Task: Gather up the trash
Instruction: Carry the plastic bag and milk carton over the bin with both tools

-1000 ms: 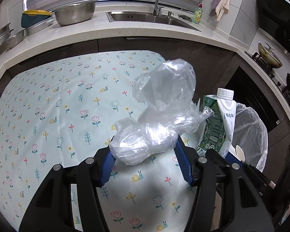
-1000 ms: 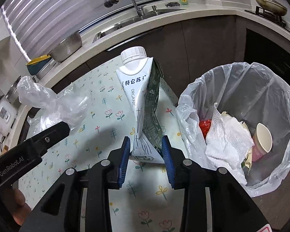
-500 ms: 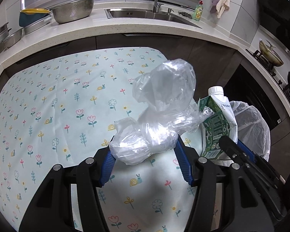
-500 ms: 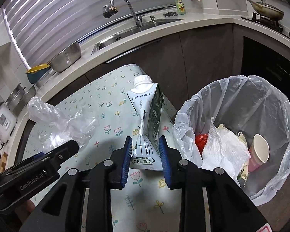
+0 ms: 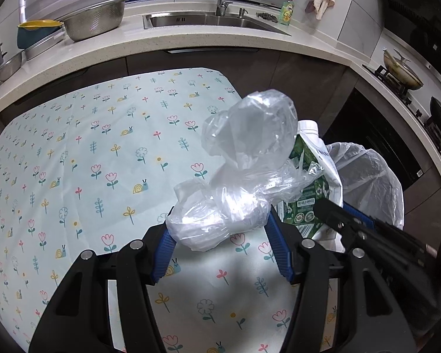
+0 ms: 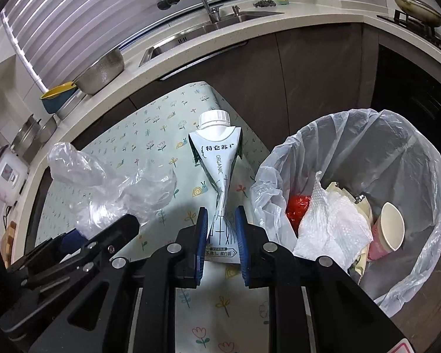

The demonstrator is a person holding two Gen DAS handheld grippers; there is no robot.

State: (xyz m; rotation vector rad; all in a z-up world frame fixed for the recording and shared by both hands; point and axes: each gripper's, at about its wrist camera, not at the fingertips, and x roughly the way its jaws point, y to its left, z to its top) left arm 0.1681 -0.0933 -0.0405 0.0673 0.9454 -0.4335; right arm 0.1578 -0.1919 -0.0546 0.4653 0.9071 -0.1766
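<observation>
Left wrist view: the left gripper (image 5: 220,235) is seen clamped at mid-width on a crumpled clear plastic bag (image 5: 244,176), whose bunched lower part is pressed between the two blue pads (image 5: 164,250) while its puffed upper part rises above them. The bag is held over the flower-printed cloth (image 5: 103,161) that covers the table, near that table's right edge. Just to the right, partly hidden behind the plastic, a green-and-white milk carton (image 5: 311,182) is seen with its white cap uppermost, and beyond it the white liner of a trash bin (image 5: 367,182) that stands off the table's right edge.

Right wrist view: the right gripper (image 6: 222,244) is closed on the milk carton (image 6: 220,176), and its jaws have just been closing further. The carton's lower half is squeezed thin between the blue pads (image 6: 202,241), so that the body is pinched into a narrow waist, while the shoulders and screw cap keep their shape above. The carton is held upright above the table's right edge, just beside the rim of the trash bin (image 6: 420,158). Inside the bin a paper cup (image 6: 389,229), crumpled white paper (image 6: 332,226) and something red (image 6: 298,211) are seen. The left gripper (image 6: 103,235) with its plastic bag (image 6: 108,188) appears at the left.
</observation>
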